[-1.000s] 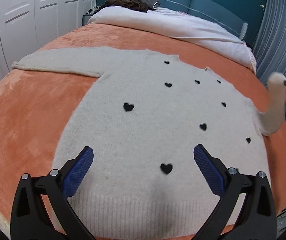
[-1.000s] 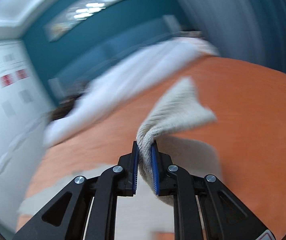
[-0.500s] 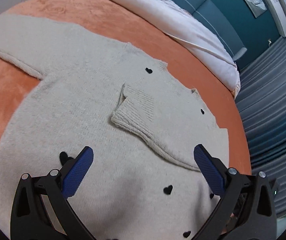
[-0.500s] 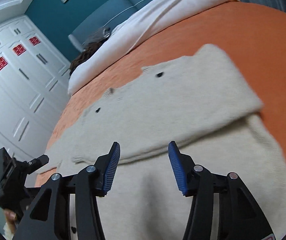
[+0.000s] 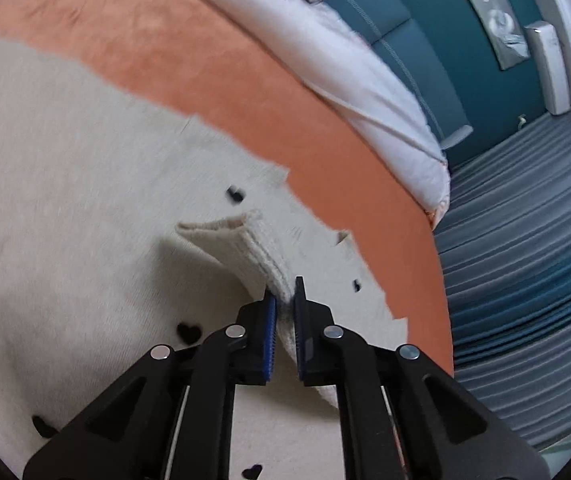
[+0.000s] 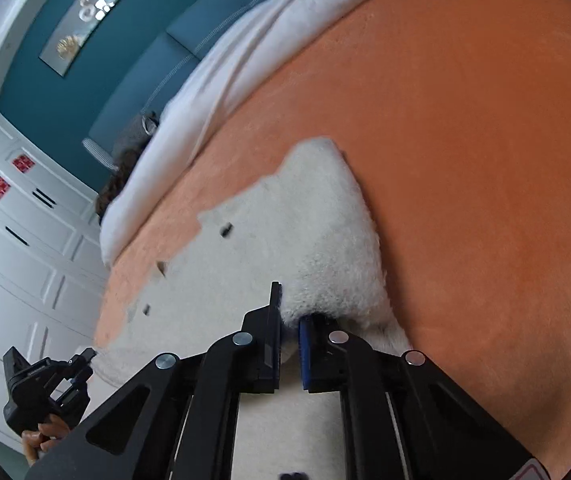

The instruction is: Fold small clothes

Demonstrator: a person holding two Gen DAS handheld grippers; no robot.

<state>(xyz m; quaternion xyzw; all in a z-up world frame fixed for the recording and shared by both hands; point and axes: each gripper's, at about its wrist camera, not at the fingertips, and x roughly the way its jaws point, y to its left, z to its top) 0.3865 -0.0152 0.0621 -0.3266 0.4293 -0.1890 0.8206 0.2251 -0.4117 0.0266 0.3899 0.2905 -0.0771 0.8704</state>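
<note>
**Pinching a cream sweater at two spots**

Going left to right in the left wrist view: cream sweater [image 5: 85, 184] with little black hearts spread flat across the left and middle of the frame, on the orange blanket [image 5: 189, 68]. Bottom centre, left gripper [image 5: 282, 300] clamped tight on the ribbed sleeve cuff [image 5: 261, 252], cuff lifted off the sweater body and poking up toward frame centre. White duvet [image 5: 365, 92] running along upper right, teal headboard [image 5: 405, 36] past it, striped curtain [image 5: 525, 240] down the right edge.

Same deal in the right wrist view: white wardrobe doors [image 6: 13, 248] far left, other gripper and a bit of hand showing lower left. Sweater [image 6: 245, 256] filling lower centre, with the right gripper [image 6: 289, 312] pinched shut on the fuzzy folded edge at the shoulder. Plain orange blanket [image 6: 485, 160] over the whole right side.
</note>
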